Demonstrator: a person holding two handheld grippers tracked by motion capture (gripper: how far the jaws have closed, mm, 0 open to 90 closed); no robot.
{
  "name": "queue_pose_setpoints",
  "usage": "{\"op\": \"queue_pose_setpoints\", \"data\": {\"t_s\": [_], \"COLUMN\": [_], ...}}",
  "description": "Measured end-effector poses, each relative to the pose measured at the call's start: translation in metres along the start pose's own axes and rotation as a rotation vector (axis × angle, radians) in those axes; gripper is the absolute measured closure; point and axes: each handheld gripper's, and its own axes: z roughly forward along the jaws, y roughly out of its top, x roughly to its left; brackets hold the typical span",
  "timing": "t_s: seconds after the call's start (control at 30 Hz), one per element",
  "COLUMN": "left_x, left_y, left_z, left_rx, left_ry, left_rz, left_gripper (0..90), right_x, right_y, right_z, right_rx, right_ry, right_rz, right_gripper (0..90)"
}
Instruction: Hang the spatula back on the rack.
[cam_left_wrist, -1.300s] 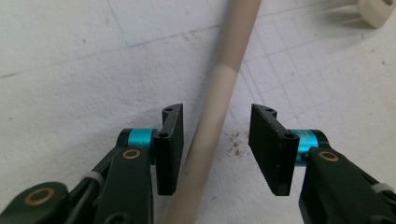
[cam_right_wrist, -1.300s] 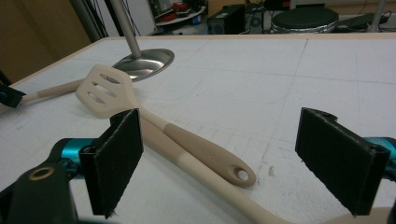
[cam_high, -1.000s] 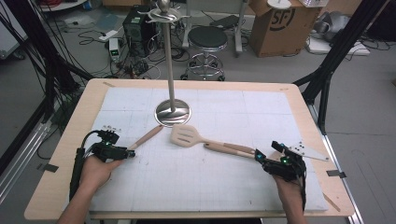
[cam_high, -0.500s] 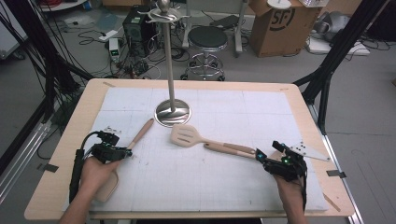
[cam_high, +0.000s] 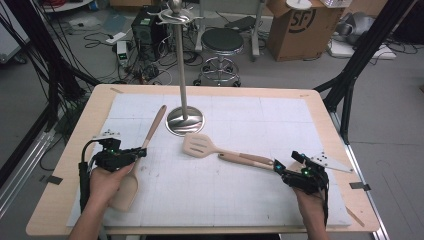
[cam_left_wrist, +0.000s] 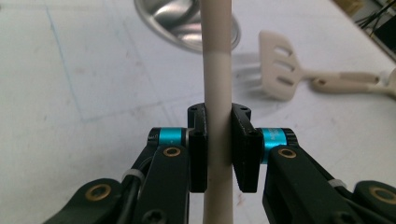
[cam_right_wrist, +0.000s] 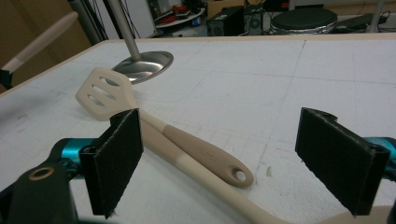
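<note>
My left gripper (cam_high: 141, 151) (cam_left_wrist: 218, 112) is shut on the cream handle of a wooden spoon (cam_high: 154, 127) (cam_left_wrist: 217, 70); its jaws have just been closing onto that handle. The handle slants away toward the metal stand (cam_high: 185, 120), and the broad end (cam_high: 125, 190) lies by the person's left hand. A slotted cream spatula (cam_high: 196, 145) (cam_right_wrist: 100, 93) lies mid-table, its handle running toward my right gripper (cam_high: 285, 161) (cam_right_wrist: 229, 140). That gripper is open, its pads either side of the handle ends (cam_right_wrist: 224, 170) without touching them. A second cream handle (cam_right_wrist: 159, 144) crosses under the brown one.
The stand's tall pole (cam_high: 181, 60) rises with hooks at its top. The stand's round steel base also shows in the left gripper view (cam_left_wrist: 177, 23). A white mat (cam_high: 250, 125) covers the wooden table (cam_high: 75, 155). Behind the table are a stool (cam_high: 221, 42), a cardboard box (cam_high: 295, 25) and floor cables.
The left jaws closed on the spoon handle. The spoon swung from lying rightward to pointing away toward the stand, its broad end now beside the left hand. The right gripper stayed still.
</note>
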Motion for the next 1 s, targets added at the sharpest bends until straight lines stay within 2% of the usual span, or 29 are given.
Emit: {"op": "queue_pose_setpoints", "data": {"t_s": [0.07, 0.37, 0.53, 0.67, 1.0], "left_x": [-0.002, -0.018, -0.029, -0.035, -0.043], "left_y": [0.004, 0.024, 0.041, 0.053, 0.076], "left_z": [-0.002, -0.011, -0.012, -0.017, -0.027], "left_rx": [-0.035, -0.205, -0.293, -0.373, -0.494], "left_ry": [-0.035, -0.089, -0.121, -0.147, -0.198], "left_rz": [-0.005, -0.010, 0.009, 0.040, 0.065], "left_gripper": [78.5, 78.4, 78.4, 78.4, 78.3], "right_x": [0.000, 0.000, 0.001, -0.001, 0.000], "right_y": [0.000, 0.000, 0.000, 0.001, 0.001], "right_z": [0.000, 0.000, -0.001, -0.002, -0.001], "right_rx": [0.000, -0.001, 0.000, -0.008, -0.008], "right_ry": [0.000, 0.003, 0.003, 0.000, 0.009], "right_rz": [0.005, 0.003, 0.002, 0.009, 0.004], "right_gripper": [14.2, 14.2, 14.2, 14.2, 14.2]}}
